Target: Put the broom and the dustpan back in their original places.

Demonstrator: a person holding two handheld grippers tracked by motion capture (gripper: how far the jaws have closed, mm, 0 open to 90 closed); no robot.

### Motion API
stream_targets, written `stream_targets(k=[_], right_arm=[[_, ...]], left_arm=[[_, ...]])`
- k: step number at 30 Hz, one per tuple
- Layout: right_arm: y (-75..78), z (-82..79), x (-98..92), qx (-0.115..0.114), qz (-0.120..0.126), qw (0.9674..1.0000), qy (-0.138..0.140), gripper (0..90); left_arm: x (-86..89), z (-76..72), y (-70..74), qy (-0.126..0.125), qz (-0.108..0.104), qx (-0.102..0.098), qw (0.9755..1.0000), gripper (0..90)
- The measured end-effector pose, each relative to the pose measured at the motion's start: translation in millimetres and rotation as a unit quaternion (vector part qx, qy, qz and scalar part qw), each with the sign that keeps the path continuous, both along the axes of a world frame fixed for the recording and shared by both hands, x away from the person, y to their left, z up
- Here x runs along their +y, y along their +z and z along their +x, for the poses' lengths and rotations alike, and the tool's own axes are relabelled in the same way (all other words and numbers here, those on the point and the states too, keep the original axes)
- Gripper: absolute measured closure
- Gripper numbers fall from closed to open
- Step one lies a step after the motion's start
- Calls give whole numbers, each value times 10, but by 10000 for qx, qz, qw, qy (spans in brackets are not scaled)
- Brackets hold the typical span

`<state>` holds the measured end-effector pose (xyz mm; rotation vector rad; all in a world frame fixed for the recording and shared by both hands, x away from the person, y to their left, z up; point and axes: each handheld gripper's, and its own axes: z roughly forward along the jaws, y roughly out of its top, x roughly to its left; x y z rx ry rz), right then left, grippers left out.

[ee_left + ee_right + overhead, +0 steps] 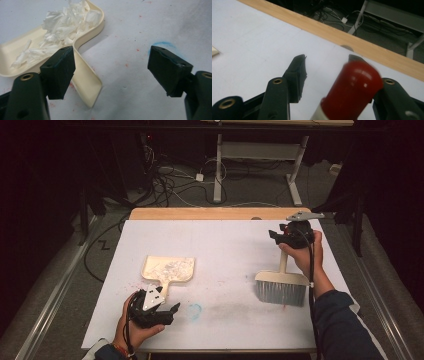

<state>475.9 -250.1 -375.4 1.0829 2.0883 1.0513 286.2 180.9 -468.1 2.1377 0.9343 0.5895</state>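
Note:
A cream dustpan (168, 269) lies left of centre on the white board, with white plastic shreds (62, 25) heaped in its tray (15, 60). Its handle points toward my left gripper (165, 305), whose jaws stand wide apart. In the left gripper view (112, 65) the handle's end lies just beside the left jaw, and nothing is gripped. At the right, a hand brush (281, 287) stands with its grey bristles on the board. My right gripper (280, 236) is at the top of its handle. The red handle tip (354, 85) leans on one jaw of the right gripper (327, 62), with a gap to the other.
A wooden strip (215, 213) runs along the board's far edge. A faint blue ring (195, 310) and small red specks mark the board near my left gripper. Beyond the table are floor cables and the white legs of another table (218, 170).

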Motion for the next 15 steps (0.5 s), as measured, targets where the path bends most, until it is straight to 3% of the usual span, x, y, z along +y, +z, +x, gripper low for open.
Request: stream_targets(k=[4, 7, 9, 15], right_arm=[[21, 56, 29, -109, 185, 9997, 73, 483], [18, 94, 43, -163, 124, 9998, 12, 463], [37, 131, 48, -211, 225, 9995, 4, 458], [181, 184, 125, -625, 99, 9979, -129, 444]], left_arm=[[4, 8, -10, -18, 73, 2, 10000, 208], [-6, 1, -11, 13, 112, -12, 9999, 208], [-15, -19, -2, -11, 92, -45, 9999, 208], [-29, -26, 1, -101, 112, -77, 9999, 207]])
